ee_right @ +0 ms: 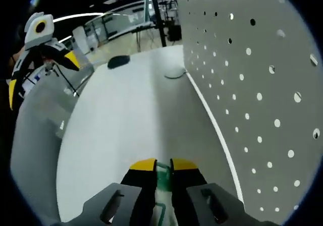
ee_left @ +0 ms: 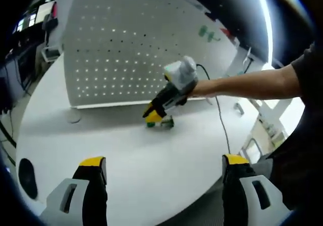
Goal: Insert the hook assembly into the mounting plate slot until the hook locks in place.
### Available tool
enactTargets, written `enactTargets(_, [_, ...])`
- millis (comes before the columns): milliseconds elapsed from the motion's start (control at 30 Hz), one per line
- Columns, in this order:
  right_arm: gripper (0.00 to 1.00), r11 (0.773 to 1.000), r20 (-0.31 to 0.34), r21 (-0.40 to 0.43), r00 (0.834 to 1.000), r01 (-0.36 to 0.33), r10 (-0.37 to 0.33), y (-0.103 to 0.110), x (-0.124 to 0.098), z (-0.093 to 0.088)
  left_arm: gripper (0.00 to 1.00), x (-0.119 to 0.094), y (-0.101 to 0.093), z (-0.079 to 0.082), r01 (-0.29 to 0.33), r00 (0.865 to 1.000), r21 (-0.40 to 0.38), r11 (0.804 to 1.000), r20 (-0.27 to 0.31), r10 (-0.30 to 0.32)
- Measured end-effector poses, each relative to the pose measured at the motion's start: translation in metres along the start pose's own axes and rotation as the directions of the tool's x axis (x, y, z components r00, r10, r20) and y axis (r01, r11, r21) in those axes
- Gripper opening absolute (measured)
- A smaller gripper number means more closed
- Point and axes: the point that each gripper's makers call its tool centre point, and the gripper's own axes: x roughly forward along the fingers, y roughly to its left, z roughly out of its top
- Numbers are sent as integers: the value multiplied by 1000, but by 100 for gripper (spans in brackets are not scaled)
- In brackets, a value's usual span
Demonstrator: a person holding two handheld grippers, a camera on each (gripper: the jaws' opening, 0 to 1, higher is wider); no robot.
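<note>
Already the right gripper [ee_right: 158, 166] was clamped on the green hook [ee_right: 162, 178] low over the table [ee_right: 126, 115], its pegboard plate [ee_right: 252, 85] rising close beside. Left gripper [ee_left: 164, 163] hung agape, well back; the right was nearer.

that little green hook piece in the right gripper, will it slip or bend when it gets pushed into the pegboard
Probably stiff: the green hook piece looks like moulded plastic. It may pivot or slip, since the right gripper pinches it by a narrow part between its yellow tips. It looks small and light, so a skewed push against the pegboard could twist it.
</note>
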Motion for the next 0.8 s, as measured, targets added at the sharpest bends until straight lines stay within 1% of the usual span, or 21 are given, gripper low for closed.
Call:
enactTargets(200, [6, 999, -41, -25, 999, 31, -32, -1, -2, -3, 96, 1, 0, 1, -1, 1000, -2, 1000, 2, 1])
enactTargets(233, [6, 999, -47, -29, 998, 46, -47, -2, -3, -3, 96, 1, -1, 1, 1, 1000, -1, 1000, 3, -1])
enactTargets(300, [4, 998, -49, -24, 997, 56, -58, -1, -4, -1, 95, 1, -2, 3, 3, 1000, 0, 1000, 6, -3])
enactTargets(333, [0, 998, -51, -18, 997, 60, -61, -1, -5, -1, 95, 1, -2, 3, 4, 1000, 0, 1000, 6, -4])
enactTargets(367, [0, 998, -47, 10, 997, 55, -55, 1, -5, 0, 95, 2, -2, 3, 4, 1000, 0, 1000, 5, -4])
enactTargets(467, [0, 998, -55, 10, 997, 62, -62, 0, -5, -2, 95, 1, -2, 4, 3, 1000, 1, 1000, 8, -3])
enactTargets(633, [0, 993, -67, 68, 994, 92, -88, -1, -6, -5, 95, -2, -1, 4, 0, 1000, 1, 1000, 12, 0])
enactTargets(800, [0, 983, -34, 132, 991, 131, -127, -9, -12, 0, 96, -4, -1, 5, -6, 1000, -1, 1000, 23, 6])
